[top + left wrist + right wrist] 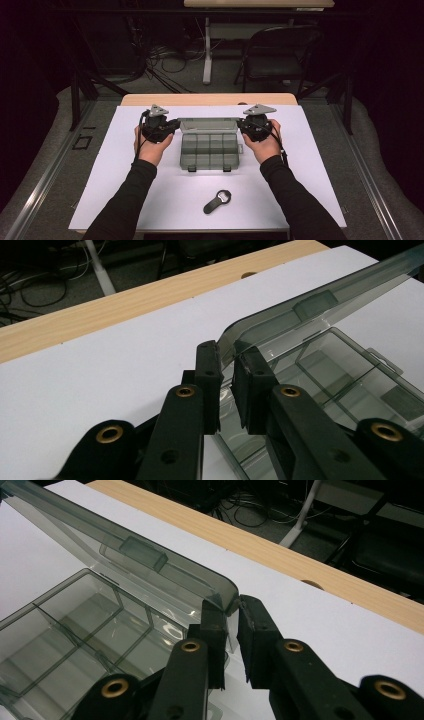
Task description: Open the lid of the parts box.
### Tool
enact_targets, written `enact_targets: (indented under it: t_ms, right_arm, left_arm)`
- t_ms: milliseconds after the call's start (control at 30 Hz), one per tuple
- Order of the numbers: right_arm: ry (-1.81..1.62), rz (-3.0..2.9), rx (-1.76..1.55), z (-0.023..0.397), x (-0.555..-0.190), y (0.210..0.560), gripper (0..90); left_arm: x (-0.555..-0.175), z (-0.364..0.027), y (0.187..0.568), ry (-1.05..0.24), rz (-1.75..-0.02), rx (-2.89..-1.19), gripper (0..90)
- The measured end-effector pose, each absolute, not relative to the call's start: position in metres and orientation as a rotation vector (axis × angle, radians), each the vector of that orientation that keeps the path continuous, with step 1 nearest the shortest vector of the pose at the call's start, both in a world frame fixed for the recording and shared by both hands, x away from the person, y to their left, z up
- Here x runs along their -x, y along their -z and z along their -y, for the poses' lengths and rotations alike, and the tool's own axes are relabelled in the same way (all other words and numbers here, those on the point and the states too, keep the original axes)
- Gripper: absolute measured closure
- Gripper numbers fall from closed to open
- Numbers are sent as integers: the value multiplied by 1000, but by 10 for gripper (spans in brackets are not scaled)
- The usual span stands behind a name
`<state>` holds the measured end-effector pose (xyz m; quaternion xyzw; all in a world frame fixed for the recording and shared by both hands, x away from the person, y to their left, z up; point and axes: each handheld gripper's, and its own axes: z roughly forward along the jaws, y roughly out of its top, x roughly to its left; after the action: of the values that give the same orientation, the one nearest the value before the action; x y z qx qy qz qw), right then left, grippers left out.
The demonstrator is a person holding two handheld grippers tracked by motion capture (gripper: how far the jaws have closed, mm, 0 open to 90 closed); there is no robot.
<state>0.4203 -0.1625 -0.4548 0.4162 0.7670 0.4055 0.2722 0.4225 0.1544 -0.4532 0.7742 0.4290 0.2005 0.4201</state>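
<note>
My left tongs and right tongs each pinch a corner of the clear box's lid, at twelve o'clock above the bottle opener, so I should swing both sides together, slowly.

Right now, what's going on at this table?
A person holds a tool in each hand at a clear compartment box on a white sheet. The left tool and right tool each pinch one corner of the raised lid, so the box stands open with its compartments looking empty. A bottle opener lies untouched nearer the person.
</note>
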Motion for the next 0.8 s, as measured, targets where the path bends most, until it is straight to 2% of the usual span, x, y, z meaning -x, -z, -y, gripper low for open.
enact_targets:
  t_ms: [100,400,800]
  right_arm:
    - [-1092,-2064,-1121,163,-421,455,818]
    - [-1141,-2057,-1114,167,-418,460,738]
    - [-1103,-2097,-1142,166,-431,484,723]
  left_arm:
    - [-424,-154,452,-504,-1079,-1947,816]
    - [-426,-153,451,-508,-1086,-1950,821]
    - [-433,-153,449,-506,-1095,-1942,829]
